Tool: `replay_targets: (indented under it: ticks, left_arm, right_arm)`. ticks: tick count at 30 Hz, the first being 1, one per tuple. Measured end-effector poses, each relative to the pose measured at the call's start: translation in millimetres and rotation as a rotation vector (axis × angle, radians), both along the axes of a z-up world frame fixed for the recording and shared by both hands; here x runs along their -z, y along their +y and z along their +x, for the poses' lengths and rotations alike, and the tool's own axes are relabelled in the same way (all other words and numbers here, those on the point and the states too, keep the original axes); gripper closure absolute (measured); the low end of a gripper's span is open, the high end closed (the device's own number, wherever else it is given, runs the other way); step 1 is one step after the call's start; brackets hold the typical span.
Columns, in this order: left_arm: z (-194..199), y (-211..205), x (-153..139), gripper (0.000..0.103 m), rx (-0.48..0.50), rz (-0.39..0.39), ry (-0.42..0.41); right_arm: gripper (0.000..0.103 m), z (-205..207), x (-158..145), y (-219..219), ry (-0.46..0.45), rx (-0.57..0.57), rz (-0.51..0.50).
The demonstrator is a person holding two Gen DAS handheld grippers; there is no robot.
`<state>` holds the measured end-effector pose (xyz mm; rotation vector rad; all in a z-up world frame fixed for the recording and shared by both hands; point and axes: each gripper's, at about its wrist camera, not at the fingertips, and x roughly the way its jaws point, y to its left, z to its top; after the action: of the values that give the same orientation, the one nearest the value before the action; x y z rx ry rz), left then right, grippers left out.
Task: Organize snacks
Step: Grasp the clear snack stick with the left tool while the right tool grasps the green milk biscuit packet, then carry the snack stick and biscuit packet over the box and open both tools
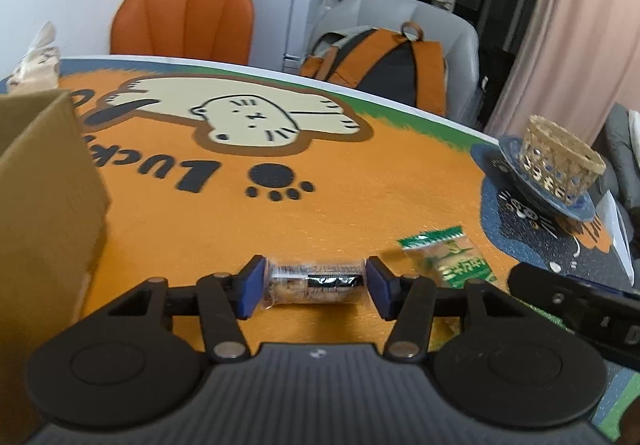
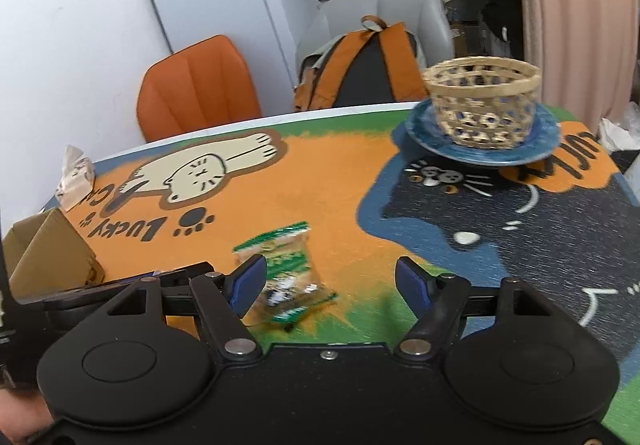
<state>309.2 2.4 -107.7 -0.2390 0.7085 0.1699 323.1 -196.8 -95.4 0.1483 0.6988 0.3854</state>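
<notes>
left gripper (image 1: 316,287) – fingers clamp the roll (image 1: 316,282) by its ends, just above the worktop (image 1: 360,181), likely bound for the basket (image 2: 482,107) | right gripper (image 2: 330,281) – fingers wide, hovering over the green pack (image 2: 286,277), which lies flat by its left finger, seemingly lined up to grab

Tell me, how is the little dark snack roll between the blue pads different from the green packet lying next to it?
The dark snack roll is a short cylinder in clear wrap; the green packet is a flat pouch with a crimped top edge. The roll sits between the left gripper pads, which are closed against its ends; the packet lies loose on the mat, with the open right gripper around it. Both are small wrapped snacks.
</notes>
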Motion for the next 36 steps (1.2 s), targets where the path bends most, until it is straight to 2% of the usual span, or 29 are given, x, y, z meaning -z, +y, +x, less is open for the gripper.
replay_targets:
  ticks: [11,12,13,14,25,36]
  left_arm:
    - [-20.0,19.9,-13.9,0.050,-0.049,-0.033,-0.033]
    - [-20.5,20.0,-14.4,0.050,-0.050,-0.034,-0.032]
    - [-21.5,19.8,-15.2,0.050,-0.051,-0.037,-0.033]
    - [-23.2,19.5,-16.1,0.050,-0.051,-0.039,-0.035]
    - [-49.2,5.5,-24.6,0.050,-0.021,-0.055,-0.056]
    - [-84.7,-5.5,-57.2,0.050,0.007,-0.052,-0.126]
  right_arm:
    - [0.033,15.0,13.3,43.4,0.000,-0.053,-0.107]
    - [0.037,16.0,16.6,44.6,0.012,-0.056,-0.110]
    - [0.050,16.4,19.8,44.2,0.028,-0.060,-0.107]
    - [0.053,12.7,19.9,43.5,0.011,-0.050,-0.114]
    - [0.053,-30.2,9.9,-10.1,0.023,0.072,-0.039]
    - [0.053,-73.8,-22.7,-33.1,-0.052,0.115,0.010]
